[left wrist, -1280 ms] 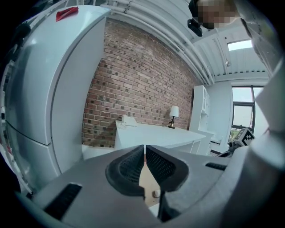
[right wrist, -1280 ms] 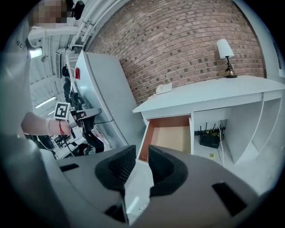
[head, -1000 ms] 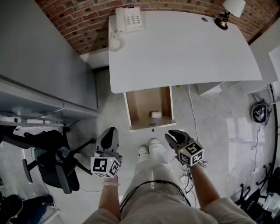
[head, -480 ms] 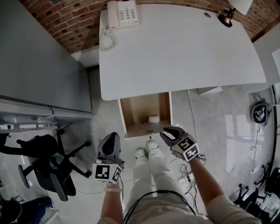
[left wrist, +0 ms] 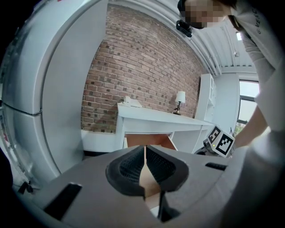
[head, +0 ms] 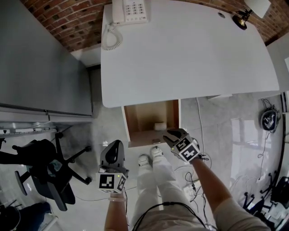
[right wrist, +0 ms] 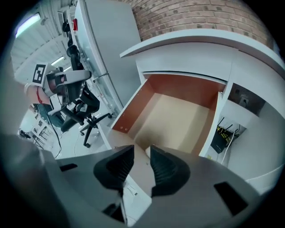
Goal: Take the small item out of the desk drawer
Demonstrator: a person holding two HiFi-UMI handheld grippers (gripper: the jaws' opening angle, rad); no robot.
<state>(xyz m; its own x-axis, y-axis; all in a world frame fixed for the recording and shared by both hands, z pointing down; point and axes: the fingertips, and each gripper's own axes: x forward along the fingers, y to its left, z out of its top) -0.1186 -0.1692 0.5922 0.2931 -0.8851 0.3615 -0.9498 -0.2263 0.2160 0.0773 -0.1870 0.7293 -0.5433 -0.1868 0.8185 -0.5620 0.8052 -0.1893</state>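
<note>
Head view shows the desk drawer (head: 141, 118) pulled open below the front edge of the white desk (head: 180, 49). The small item (head: 159, 126), a pale little block, lies on the drawer's floor toward its front right corner.

The item seems a little wider than deep, so its long axis runs roughly parallel to the drawer's front.

The right gripper (head: 171, 134) hangs just outside the drawer's front right corner, tilted down. The item lies just ahead of its tips, a little up and left in this view.

The left gripper (head: 115, 144) hangs well off the drawer's front left corner, so the right hand is plainly the nearer one.

In the right gripper view the jaws (right wrist: 140, 156) stand partly apart and have just been opening. Nothing is gripped between them. A pale corner (right wrist: 146, 150) shows through the gap above the drawer's front, and I take it to be the item. The reach then looks like a short drop forward over the drawer's front edge.

In the left gripper view the left gripper's jaws (left wrist: 145, 153) meet at their tips with nothing held.

No brand or label can be read. The only markings are the black-and-white squares on the gripper cubes. The keys of the telephone (head: 130, 11), far behind the drawer, are too small to read.
</note>
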